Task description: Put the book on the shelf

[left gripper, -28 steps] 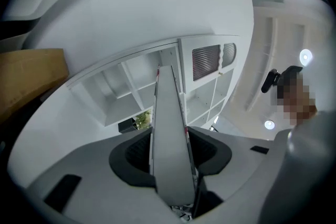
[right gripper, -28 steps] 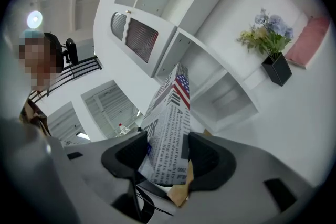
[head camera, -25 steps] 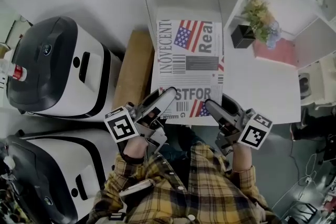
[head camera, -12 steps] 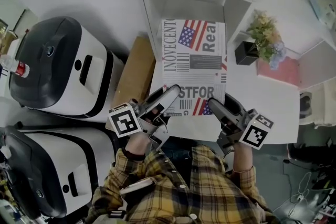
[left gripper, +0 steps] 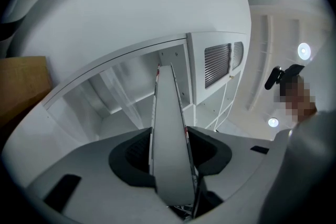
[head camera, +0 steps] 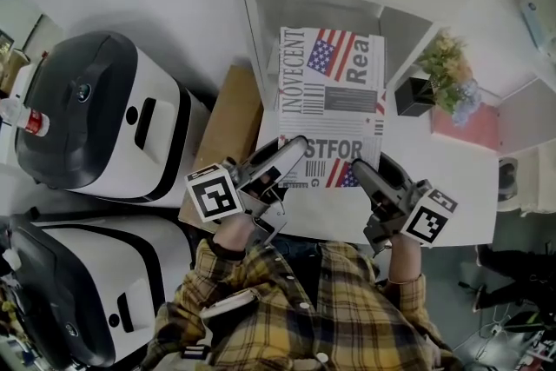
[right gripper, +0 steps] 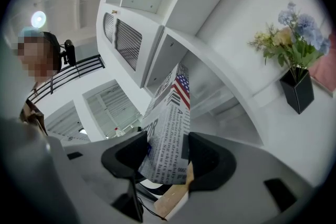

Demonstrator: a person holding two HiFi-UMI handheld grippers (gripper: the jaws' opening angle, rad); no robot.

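The book (head camera: 330, 104), its cover printed like a newspaper with a US flag, is held flat in front of the white shelf (head camera: 261, 22), far edge at the open compartment. My left gripper (head camera: 298, 150) is shut on the book's near left corner and my right gripper (head camera: 358, 171) on its near right corner. The left gripper view shows the book (left gripper: 169, 144) edge-on between the black pads, pointing into the shelf compartment (left gripper: 126, 97). In the right gripper view the printed cover (right gripper: 167, 136) sits clamped between the pads, with the shelf (right gripper: 220, 65) beyond.
A black vase of flowers (head camera: 419, 91) stands on the white table (head camera: 452, 204) right of the book, beside a pink item (head camera: 466, 128). A brown box (head camera: 228, 130) lies left of the table. Two white-and-black machines (head camera: 95, 113) (head camera: 78, 291) fill the left.
The book and both grippers have moved forward, bringing its far edge closer to the shelf opening. Both grips are unchanged.
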